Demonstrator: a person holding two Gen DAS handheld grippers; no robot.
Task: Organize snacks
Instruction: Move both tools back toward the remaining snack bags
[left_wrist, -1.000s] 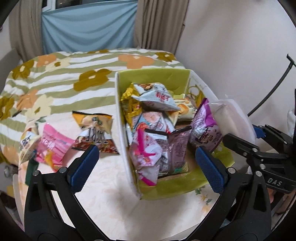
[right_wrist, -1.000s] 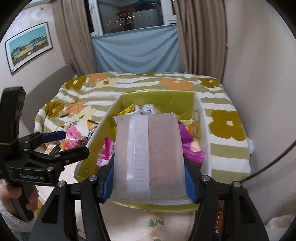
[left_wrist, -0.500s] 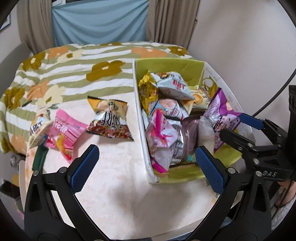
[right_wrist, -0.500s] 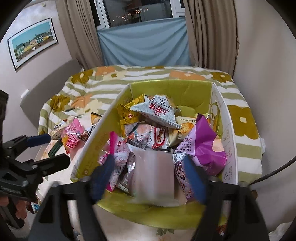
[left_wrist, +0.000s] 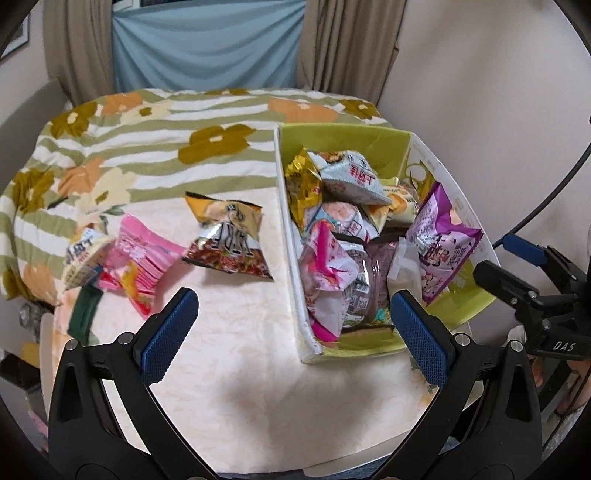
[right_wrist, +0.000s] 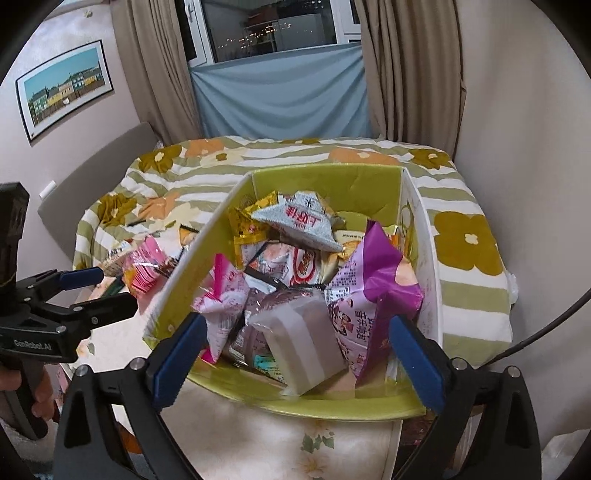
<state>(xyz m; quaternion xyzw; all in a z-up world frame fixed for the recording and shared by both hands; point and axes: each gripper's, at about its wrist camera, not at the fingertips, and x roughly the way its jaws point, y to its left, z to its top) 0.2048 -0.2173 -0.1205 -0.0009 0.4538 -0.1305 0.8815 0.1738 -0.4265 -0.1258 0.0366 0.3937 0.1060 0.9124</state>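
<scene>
A green box (left_wrist: 369, 140) (right_wrist: 325, 181) on the table holds several snack packets. A pale translucent packet (right_wrist: 306, 347) lies at its near end, beside a purple bag (right_wrist: 373, 295) (left_wrist: 439, 240). My right gripper (right_wrist: 295, 354) is open and empty, just above the box's near edge; it also shows in the left wrist view (left_wrist: 517, 266). My left gripper (left_wrist: 291, 332) is open and empty over the table, left of the box. On the table lie a yellow-and-red packet (left_wrist: 225, 240), a pink packet (left_wrist: 140, 258) and a small white packet (left_wrist: 81, 258).
A flowered green-striped cloth (left_wrist: 147, 147) covers the bed behind the table. A wall (left_wrist: 498, 92) stands close on the right. A dark green flat thing (left_wrist: 83, 314) lies near the table's left edge. My left gripper shows at the left of the right wrist view (right_wrist: 92, 291).
My right gripper opened and let the pale packet drop into the box's near end. My left gripper drew back and to the left, away from the box.
</scene>
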